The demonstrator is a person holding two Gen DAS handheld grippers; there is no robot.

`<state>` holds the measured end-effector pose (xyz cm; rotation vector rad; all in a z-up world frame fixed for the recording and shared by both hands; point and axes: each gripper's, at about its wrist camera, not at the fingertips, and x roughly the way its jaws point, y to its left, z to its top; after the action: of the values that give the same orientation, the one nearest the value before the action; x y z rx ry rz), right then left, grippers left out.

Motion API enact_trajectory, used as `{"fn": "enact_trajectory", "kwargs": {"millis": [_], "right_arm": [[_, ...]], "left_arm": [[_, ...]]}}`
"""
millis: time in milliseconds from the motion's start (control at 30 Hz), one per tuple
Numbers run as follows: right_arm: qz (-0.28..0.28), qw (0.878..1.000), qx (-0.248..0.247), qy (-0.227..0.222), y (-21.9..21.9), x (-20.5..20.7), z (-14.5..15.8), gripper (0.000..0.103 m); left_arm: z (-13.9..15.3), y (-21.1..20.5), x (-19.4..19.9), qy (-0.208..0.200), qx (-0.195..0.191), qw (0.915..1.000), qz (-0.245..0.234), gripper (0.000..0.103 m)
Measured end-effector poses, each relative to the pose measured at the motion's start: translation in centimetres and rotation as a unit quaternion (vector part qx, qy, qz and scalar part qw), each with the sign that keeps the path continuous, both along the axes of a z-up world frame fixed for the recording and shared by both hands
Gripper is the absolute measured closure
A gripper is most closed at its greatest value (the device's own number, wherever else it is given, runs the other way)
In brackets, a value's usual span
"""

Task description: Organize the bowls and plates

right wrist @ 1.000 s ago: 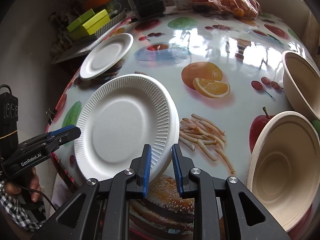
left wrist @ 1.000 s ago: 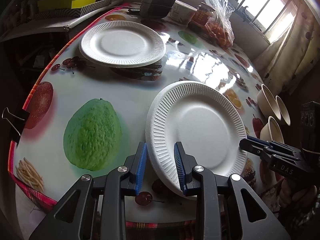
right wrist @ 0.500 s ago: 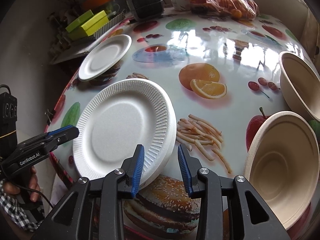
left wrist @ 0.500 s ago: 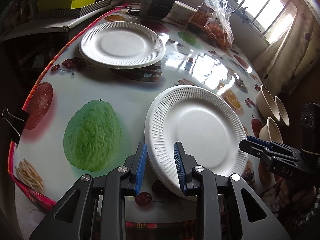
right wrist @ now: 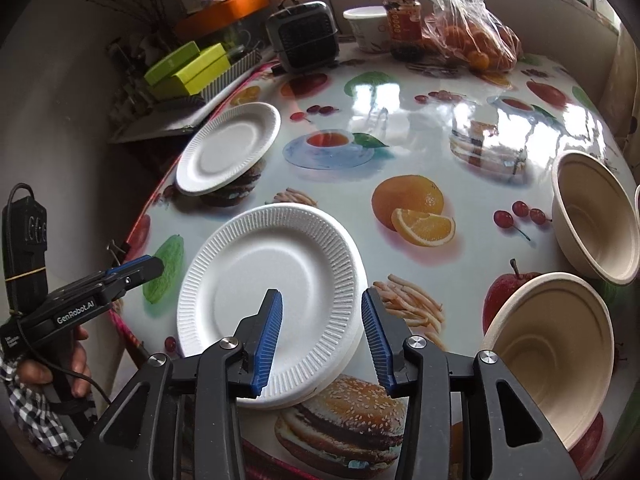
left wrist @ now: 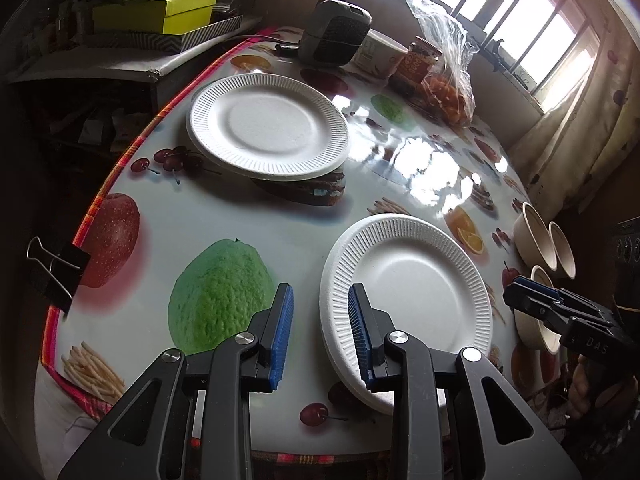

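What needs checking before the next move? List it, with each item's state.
1. Left tool open: ok.
2. Right tool open: ok.
3. Near plate lies on the table, gripped by neither tool: ok.
4. Far plate stacked with near plate: not ok, they sit apart.
5. Near bowl nested in far bowl: not ok, side by side.
6. Near plate is a single plate: cannot tell, its edge looks doubled.
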<state>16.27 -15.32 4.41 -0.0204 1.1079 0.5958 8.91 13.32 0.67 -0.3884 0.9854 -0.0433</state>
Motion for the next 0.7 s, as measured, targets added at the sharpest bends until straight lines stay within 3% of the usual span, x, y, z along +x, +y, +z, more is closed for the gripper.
{"fn": "enact_trajectory", "kwargs": {"millis": [300,700], "right_arm": [[0.033,0.998,0.046,-0.028,4.6,1.1,4.0,0.06],[0.062,0.996,0.066,-0.021,12.8,4.6,4.5,0.06]], "left_arm": [[2.6,4.5,0.9,-0.023,0.016,0.9987,0.042,0.073],[4.2,10.2,2.8,-0.033,0.029,0.9954,0.085,0.073]]}}
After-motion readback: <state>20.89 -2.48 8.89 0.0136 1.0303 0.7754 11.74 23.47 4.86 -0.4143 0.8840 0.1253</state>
